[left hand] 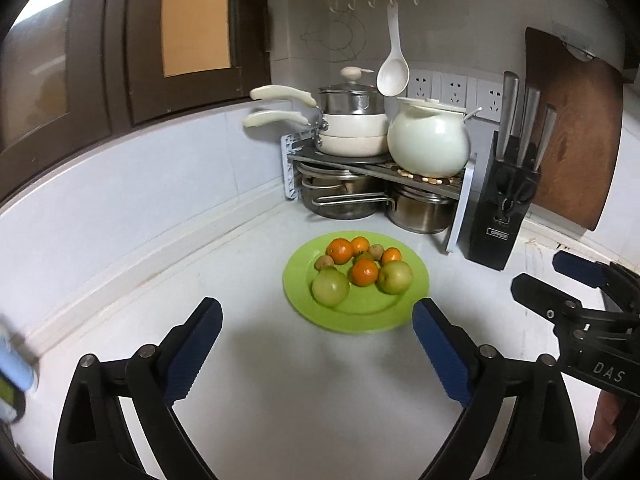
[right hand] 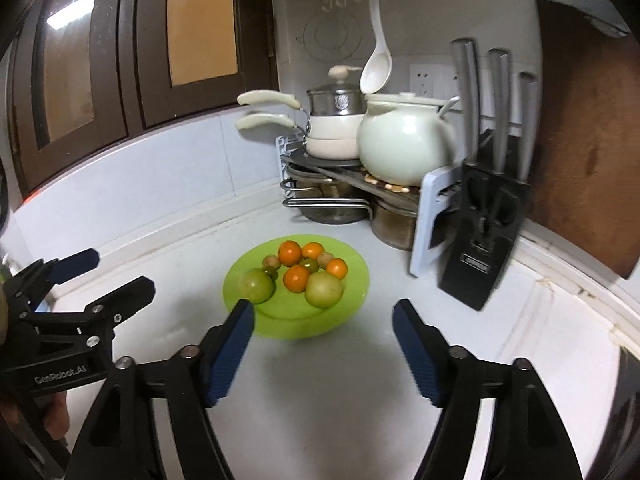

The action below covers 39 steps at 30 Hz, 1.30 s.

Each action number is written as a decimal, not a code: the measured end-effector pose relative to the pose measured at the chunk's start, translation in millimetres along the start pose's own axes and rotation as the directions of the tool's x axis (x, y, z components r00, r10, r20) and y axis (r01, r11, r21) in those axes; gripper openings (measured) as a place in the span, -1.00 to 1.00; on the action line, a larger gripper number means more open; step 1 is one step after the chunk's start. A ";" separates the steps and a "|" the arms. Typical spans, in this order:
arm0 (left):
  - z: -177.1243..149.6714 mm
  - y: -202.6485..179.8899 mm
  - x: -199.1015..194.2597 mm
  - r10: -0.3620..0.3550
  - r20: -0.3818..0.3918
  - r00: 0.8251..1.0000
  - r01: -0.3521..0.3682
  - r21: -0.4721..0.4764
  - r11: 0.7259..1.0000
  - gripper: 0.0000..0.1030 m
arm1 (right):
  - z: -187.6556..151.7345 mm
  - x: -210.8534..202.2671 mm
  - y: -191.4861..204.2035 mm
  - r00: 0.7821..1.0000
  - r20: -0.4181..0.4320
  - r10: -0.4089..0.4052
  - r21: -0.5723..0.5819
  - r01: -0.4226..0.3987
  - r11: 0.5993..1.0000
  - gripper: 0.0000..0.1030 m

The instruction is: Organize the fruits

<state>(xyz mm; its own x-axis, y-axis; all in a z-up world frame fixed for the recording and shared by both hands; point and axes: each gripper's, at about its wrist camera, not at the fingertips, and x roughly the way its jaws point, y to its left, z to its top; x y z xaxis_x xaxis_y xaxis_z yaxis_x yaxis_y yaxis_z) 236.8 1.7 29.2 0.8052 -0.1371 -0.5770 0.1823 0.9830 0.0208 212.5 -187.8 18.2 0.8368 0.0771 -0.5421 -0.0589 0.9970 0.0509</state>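
Fruits [left hand: 362, 266] on green plate [left hand: 304, 300], just beyond both empty, wide-open claws.

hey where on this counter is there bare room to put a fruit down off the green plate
Free: the white counter in front of the green plate, and the strip to its left, up to the wall ledge. Crowded: the back corner, with the pot rack and knife block. Both tools, left and right, are open and empty.
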 end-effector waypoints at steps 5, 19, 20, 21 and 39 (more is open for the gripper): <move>-16.5 -10.4 -30.8 0.007 0.016 1.000 -0.007 -0.019 1.000 1.00 | -16.9 -29.9 -2.0 1.000 0.007 0.002 -0.029 -0.002 1.000 0.47; -59.1 -42.6 -111.8 0.040 0.046 0.998 -0.038 -0.054 0.998 1.00 | -57.8 -106.6 -10.2 0.999 0.028 0.034 -0.050 -0.033 0.998 0.54; -60.5 -44.4 -116.0 0.041 0.050 0.998 -0.038 -0.057 0.998 1.00 | -59.5 -110.7 -10.6 0.999 0.028 0.039 -0.049 -0.037 0.998 0.56; -63.0 -46.6 -122.4 0.041 0.053 0.998 -0.038 -0.060 0.997 1.00 | -60.9 -114.4 -10.8 0.999 0.029 0.042 -0.048 -0.040 0.998 0.59; -97.3 -66.4 -181.6 0.073 0.083 0.994 -0.067 -0.072 0.995 1.00 | -93.2 -168.5 -13.3 0.996 0.032 0.079 -0.067 -0.077 0.995 0.62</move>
<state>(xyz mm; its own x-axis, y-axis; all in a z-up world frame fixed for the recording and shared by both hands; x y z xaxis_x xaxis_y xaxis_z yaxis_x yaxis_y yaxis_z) 23.6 -26.8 53.1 0.8602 -0.0747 -0.5045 0.0870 0.9962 0.0008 21.5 -213.0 30.6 0.8465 0.1553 -0.5093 -0.1593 0.9866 0.0361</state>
